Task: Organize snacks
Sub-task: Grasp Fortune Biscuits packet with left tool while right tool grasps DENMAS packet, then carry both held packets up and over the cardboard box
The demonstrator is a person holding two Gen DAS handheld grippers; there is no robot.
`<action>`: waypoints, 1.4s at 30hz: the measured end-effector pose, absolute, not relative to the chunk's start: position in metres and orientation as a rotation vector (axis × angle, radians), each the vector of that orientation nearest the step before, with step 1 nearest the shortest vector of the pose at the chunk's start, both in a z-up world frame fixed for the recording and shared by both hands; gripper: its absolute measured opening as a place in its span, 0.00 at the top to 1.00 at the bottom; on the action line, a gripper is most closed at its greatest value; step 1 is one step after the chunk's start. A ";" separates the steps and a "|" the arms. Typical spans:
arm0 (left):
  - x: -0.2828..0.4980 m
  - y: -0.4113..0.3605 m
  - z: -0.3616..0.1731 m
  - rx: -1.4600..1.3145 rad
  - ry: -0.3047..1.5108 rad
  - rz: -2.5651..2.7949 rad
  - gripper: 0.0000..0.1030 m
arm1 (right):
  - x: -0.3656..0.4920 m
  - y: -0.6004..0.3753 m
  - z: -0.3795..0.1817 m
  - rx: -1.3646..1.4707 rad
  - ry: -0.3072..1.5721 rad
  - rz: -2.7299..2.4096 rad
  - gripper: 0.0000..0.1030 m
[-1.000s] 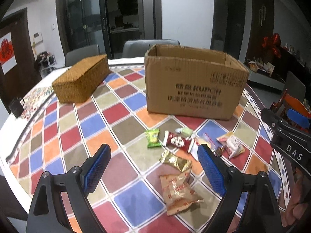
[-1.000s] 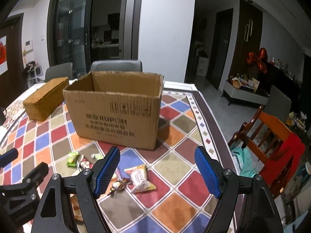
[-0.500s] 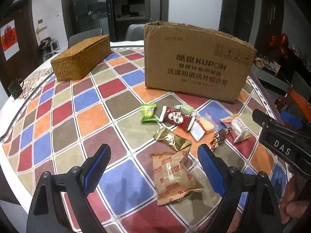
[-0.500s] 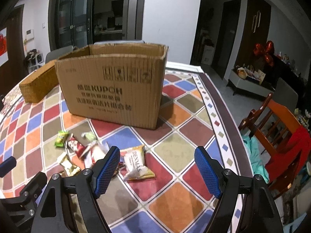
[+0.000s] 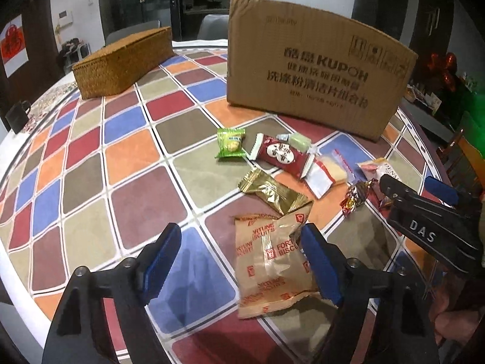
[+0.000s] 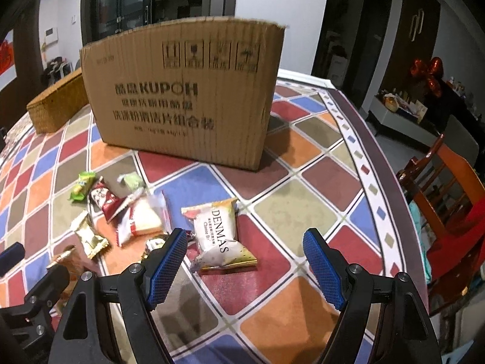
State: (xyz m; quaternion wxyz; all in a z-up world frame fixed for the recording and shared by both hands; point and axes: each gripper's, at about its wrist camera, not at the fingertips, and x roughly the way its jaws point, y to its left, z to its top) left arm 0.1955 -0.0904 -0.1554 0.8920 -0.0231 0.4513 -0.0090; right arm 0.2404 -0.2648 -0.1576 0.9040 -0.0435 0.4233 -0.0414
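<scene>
Left gripper [image 5: 239, 265] fingers just narrowing, nothing gripped, over biscuit packet [image 5: 271, 261] — right gripper [image 6: 244, 265] wide, empty, above DENMAS packet [image 6: 219, 236].

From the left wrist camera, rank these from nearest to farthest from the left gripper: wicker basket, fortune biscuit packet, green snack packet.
From the left gripper:
1. Fortune biscuit packet, at the right fingertip.
2. Green snack packet, mid-table, ahead.
3. Wicker basket, far left.
</scene>
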 end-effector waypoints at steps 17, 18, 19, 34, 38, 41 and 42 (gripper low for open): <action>0.201 -0.092 -0.166 -0.042 0.954 -0.074 0.60 | 0.253 -0.261 -0.178 -0.063 0.927 -0.043 0.52; 0.201 -0.091 -0.165 -0.040 0.951 -0.075 0.60 | 0.251 -0.260 -0.178 -0.066 0.924 -0.045 0.52; 0.201 -0.091 -0.164 -0.042 0.950 -0.076 0.61 | 0.252 -0.260 -0.177 -0.067 0.923 -0.046 0.53; 0.199 -0.087 -0.145 -0.050 0.907 -0.087 0.63 | 0.244 -0.263 -0.150 -0.050 0.873 -0.062 0.53; 0.200 -0.087 -0.137 -0.049 0.891 -0.091 0.63 | 0.242 -0.264 -0.141 -0.048 0.854 -0.065 0.53; 0.201 -0.088 -0.130 -0.047 0.878 -0.093 0.63 | 0.240 -0.266 -0.134 -0.043 0.842 -0.069 0.53; 0.201 -0.088 -0.129 -0.047 0.876 -0.094 0.63 | 0.240 -0.266 -0.132 -0.041 0.839 -0.070 0.53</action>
